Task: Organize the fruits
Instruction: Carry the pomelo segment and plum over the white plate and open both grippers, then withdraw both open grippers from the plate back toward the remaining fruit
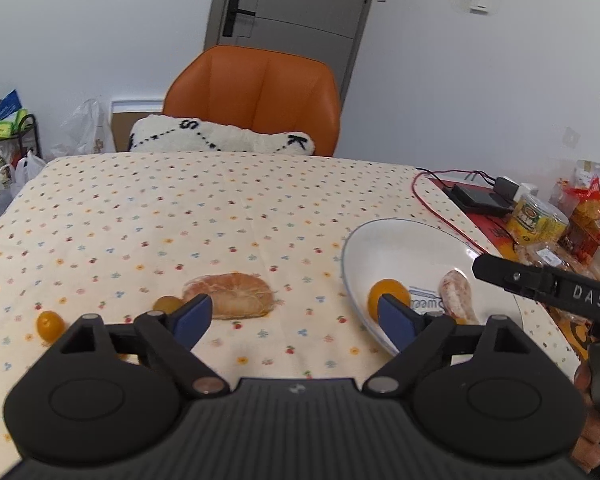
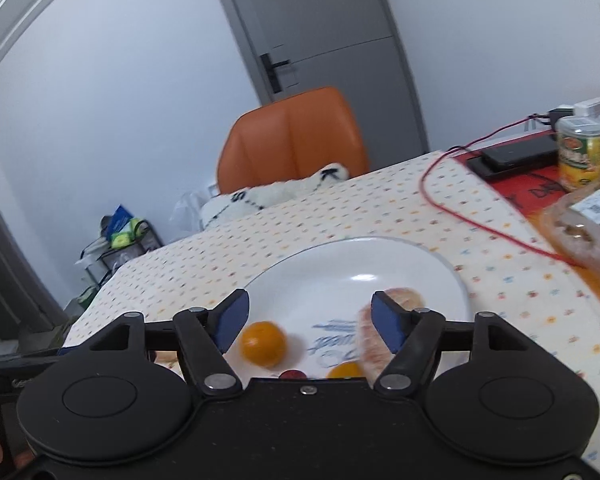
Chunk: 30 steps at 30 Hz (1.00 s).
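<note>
A white plate (image 1: 404,248) lies at the right of the dotted tablecloth (image 1: 180,216) and holds a small orange fruit (image 1: 388,291) and a peeled citrus piece (image 1: 456,294). On the cloth to its left lie a large peeled citrus half (image 1: 230,294), a dull yellow kumquat (image 1: 167,304) and an orange kumquat (image 1: 50,324). My left gripper (image 1: 296,320) hangs open over the cloth, holding nothing. My right gripper (image 2: 310,320) is open above the plate (image 2: 340,264), with the orange fruit (image 2: 263,343), the peeled piece (image 2: 374,354), another small orange fruit (image 2: 346,370) and a small red fruit (image 2: 293,374) below it.
An orange chair (image 1: 256,96) with a white cushion (image 1: 220,136) stands beyond the far table edge. At the right are a black device (image 1: 480,198) with a red cable (image 1: 432,208), a yellow can (image 1: 536,216) and snack packets (image 1: 588,208). A hand (image 1: 592,420) holds the right gripper's body.
</note>
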Each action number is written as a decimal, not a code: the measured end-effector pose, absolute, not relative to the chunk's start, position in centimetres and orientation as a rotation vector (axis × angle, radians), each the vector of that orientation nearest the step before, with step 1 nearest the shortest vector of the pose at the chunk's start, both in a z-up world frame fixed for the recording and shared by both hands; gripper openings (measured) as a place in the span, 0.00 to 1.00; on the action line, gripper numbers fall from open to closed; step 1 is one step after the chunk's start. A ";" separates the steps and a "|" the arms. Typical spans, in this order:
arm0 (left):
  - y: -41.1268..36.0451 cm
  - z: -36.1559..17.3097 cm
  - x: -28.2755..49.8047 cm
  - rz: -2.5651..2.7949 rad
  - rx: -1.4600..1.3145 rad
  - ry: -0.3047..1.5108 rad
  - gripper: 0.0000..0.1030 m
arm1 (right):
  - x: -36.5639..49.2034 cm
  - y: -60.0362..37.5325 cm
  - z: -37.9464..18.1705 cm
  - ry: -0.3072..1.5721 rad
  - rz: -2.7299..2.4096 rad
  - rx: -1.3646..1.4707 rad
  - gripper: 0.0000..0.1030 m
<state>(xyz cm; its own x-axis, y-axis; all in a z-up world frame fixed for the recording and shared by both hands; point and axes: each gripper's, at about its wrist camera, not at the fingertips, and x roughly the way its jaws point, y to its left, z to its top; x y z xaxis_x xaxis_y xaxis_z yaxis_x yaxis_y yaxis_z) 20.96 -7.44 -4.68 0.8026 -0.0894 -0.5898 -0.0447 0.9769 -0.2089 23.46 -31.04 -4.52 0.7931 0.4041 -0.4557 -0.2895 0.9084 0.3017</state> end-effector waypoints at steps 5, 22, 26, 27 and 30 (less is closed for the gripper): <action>-5.7 -4.6 19.7 -0.005 -0.253 0.634 0.87 | 22.5 -29.3 -3.9 0.540 0.406 0.191 0.76; -1.4 -3.9 14.1 0.034 -0.279 0.621 0.89 | 18.3 -25.7 -3.0 0.545 0.490 0.179 0.91; -0.2 -4.0 13.2 0.048 -0.296 0.618 0.89 | 17.7 -25.0 -3.0 0.551 0.501 0.178 0.91; 0.0 -4.0 13.0 0.051 -0.298 0.619 0.89 | 17.6 -24.8 -3.0 0.553 0.505 0.177 0.91; 0.9 -4.2 12.6 0.067 -0.306 0.618 0.89 | 17.5 -24.2 -3.0 0.560 0.524 0.175 0.92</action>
<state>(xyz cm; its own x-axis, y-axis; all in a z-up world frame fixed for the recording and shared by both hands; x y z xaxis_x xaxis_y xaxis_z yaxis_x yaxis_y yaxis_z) 12.56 0.86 -4.20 0.8142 -0.0291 -0.5798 -0.1528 0.9528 -0.2623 17.48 -24.21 -3.03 0.7209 0.5184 -0.4600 -0.4254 0.8550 0.2968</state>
